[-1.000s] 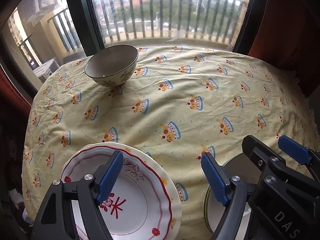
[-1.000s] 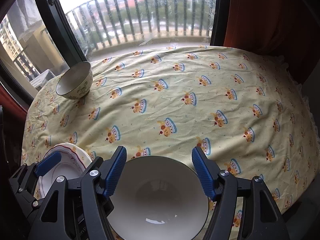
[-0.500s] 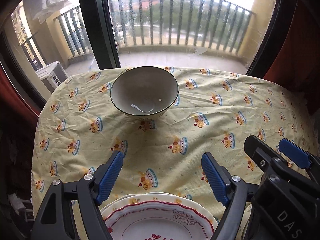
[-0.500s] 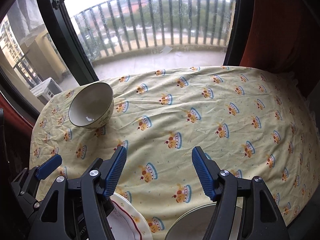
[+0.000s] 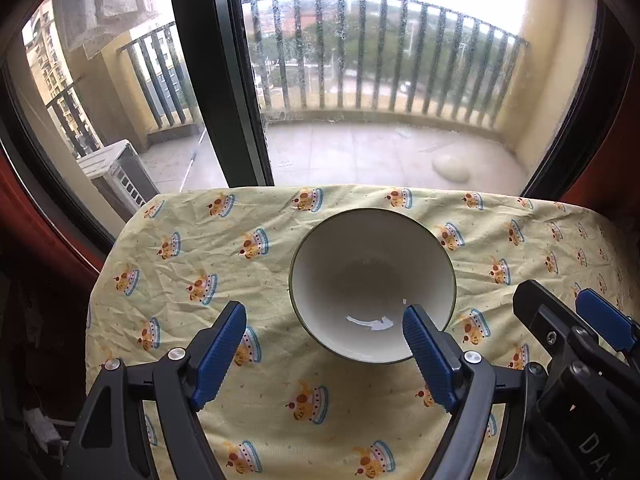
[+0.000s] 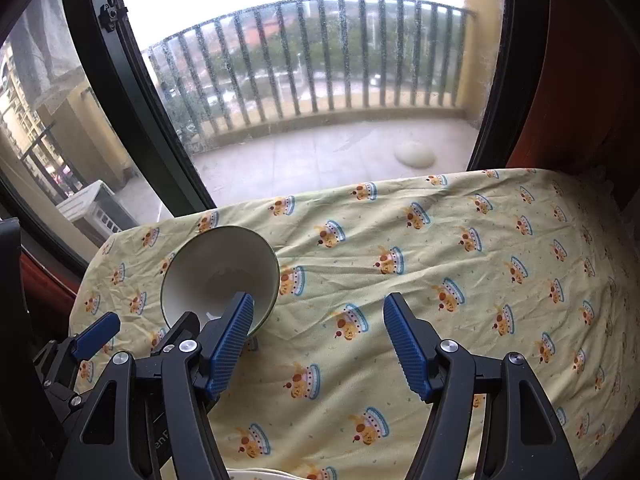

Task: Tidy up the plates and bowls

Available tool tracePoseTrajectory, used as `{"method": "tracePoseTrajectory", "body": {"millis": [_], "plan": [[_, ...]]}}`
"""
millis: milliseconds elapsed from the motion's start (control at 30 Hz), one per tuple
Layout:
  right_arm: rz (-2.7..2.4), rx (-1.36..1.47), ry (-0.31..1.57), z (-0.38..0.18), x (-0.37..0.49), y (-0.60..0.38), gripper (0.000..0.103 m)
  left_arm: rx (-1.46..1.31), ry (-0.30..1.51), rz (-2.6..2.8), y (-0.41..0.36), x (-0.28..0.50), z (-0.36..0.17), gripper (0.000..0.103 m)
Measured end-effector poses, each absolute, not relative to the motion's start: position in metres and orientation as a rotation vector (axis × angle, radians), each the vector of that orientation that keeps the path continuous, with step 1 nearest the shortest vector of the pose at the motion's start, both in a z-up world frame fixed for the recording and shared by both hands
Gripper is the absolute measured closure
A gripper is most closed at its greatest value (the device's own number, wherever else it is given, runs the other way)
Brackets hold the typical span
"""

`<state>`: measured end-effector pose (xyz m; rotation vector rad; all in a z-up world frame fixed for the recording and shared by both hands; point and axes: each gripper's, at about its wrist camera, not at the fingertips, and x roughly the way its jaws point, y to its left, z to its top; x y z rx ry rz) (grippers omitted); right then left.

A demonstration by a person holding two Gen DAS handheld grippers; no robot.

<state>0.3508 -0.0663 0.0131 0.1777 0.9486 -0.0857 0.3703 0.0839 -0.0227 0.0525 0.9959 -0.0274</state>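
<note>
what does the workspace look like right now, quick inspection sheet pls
surface: table under a wrinkled yellow tablecloth printed with crowns
job's things: one white bowl, upright and empty, near the far edge; a sliver of a rim at the bottom of the right wrist view, kind unclear
clutter: nothing seen
grippers: left gripper open, its right finger overlapping the bowl's near rim in view; right gripper open over bare cloth
cables: nothing seen
surroundings: window onto a railed balcony, red curtain at right
</note>
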Motion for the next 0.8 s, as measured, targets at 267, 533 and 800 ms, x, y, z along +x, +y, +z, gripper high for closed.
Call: {"method": "tracePoseTrajectory", "body": {"millis": [267, 533, 800], "plan": [[-0.108, 0.198, 0.929, -0.003, 0.39, -0.05, 0.032, 0.091, 0.994, -0.025, 0.097, 0.411, -0.04, 0.021], [-0.137, 0.18, 0.96, -0.034, 0.415, -0.041, 0.04, 0.097, 1.012, -0.027, 0.101, 0.434, -0.073, 0.03], [-0.138, 0.198, 1.001, -0.06, 0.427, -0.038, 0.063, 0.087, 1.045, -0.07, 0.097, 0.44, -0.092, 0.056]]}}
